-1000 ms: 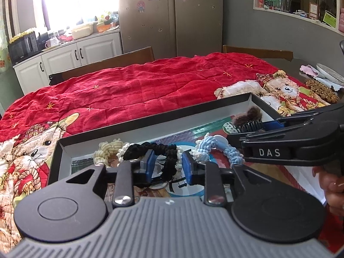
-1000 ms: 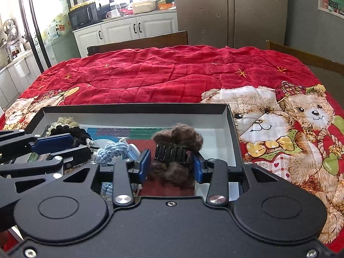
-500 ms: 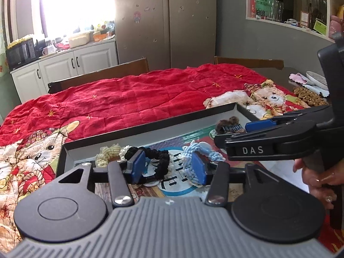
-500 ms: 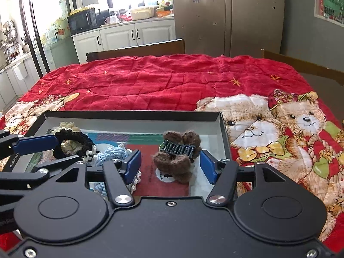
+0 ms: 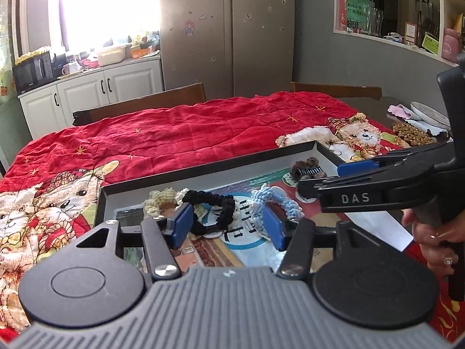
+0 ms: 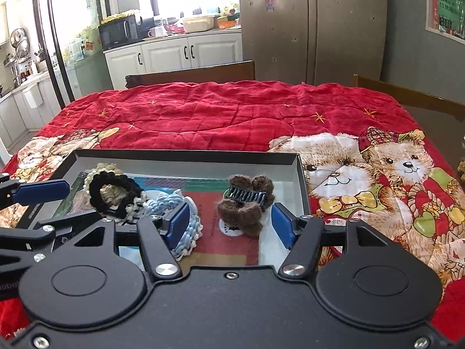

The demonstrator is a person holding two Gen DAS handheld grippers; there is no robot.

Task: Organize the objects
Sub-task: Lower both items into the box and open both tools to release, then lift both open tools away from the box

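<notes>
Hair ties and a clip sit together in the shallow black tray (image 6: 186, 154) on the red teddy-bear quilt (image 6: 232, 116). Black scrunchie (image 6: 113, 192) lies at the tray's left over a cream scrunchie (image 5: 159, 202), blue scrunchie (image 6: 180, 226) just beside them, and the brown furry clip (image 6: 247, 203) rests apart toward the right. Left gripper (image 5: 228, 225) hangs above the black and blue scrunchies, fingers spread wide, holding nothing. Right gripper (image 6: 229, 225) hovers near the brown clip, likewise spread and empty, blue pads (image 6: 283, 229) flanking it without contact.
</notes>
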